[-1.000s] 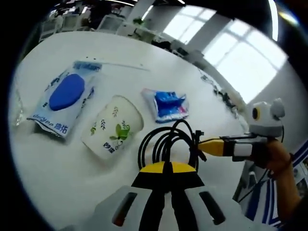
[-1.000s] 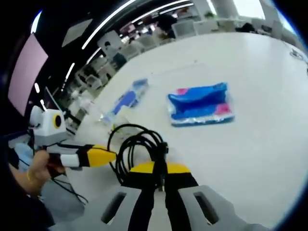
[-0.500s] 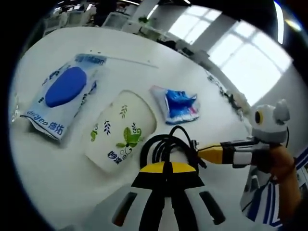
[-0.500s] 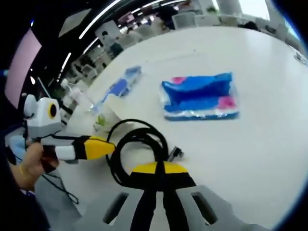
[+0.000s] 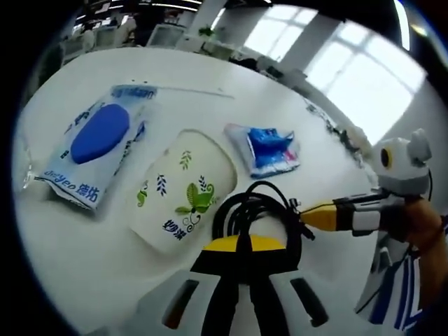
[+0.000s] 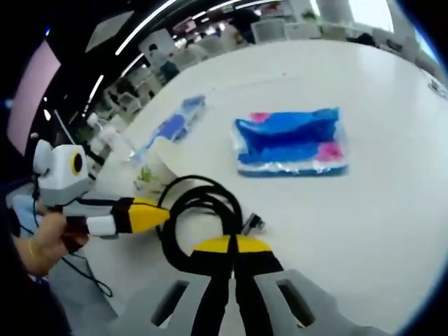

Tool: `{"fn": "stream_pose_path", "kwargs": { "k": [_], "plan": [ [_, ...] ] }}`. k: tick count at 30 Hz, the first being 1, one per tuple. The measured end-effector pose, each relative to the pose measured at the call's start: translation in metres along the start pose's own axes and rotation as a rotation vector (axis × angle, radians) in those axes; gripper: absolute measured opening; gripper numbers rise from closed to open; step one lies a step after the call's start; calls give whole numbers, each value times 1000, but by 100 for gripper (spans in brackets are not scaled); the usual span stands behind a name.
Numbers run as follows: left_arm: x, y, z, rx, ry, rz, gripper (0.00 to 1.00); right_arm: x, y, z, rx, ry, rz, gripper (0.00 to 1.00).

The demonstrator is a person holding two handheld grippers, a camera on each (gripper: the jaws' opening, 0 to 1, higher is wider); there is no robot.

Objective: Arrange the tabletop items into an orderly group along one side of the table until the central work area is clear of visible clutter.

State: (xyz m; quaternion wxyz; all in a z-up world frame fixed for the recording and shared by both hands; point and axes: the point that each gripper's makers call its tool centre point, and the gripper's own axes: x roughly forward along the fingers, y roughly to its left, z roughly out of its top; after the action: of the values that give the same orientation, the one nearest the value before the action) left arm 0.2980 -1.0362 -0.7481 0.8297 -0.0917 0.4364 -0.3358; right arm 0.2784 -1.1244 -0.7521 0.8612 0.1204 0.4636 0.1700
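White table (image 5: 84, 231) under big windows carries four things. Both tools press their jaws together on one coiled black cable (image 5: 255, 210): the left tool (image 5: 241, 245) and the right tool (image 6: 231, 246) each pinch it near the table's near edge. Just beside the coil lies a leaf-printed cup (image 5: 183, 190) on its side, then a wipes pack (image 5: 94, 150) and a blue packet (image 5: 271, 148) farther in.
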Motion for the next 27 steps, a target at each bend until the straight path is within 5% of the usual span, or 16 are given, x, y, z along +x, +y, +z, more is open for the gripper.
{"fn": "stream_pose_path", "kwargs": {
  "k": [18, 27],
  "plan": [
    [-15, -5, 7, 144, -48, 25, 13, -6, 0, 2, -39, -8, -33, 0],
    [-29, -14, 18, 185, -94, 3, 24, -24, 7, 13, -42, -71, -27, 18]
  ]
}}
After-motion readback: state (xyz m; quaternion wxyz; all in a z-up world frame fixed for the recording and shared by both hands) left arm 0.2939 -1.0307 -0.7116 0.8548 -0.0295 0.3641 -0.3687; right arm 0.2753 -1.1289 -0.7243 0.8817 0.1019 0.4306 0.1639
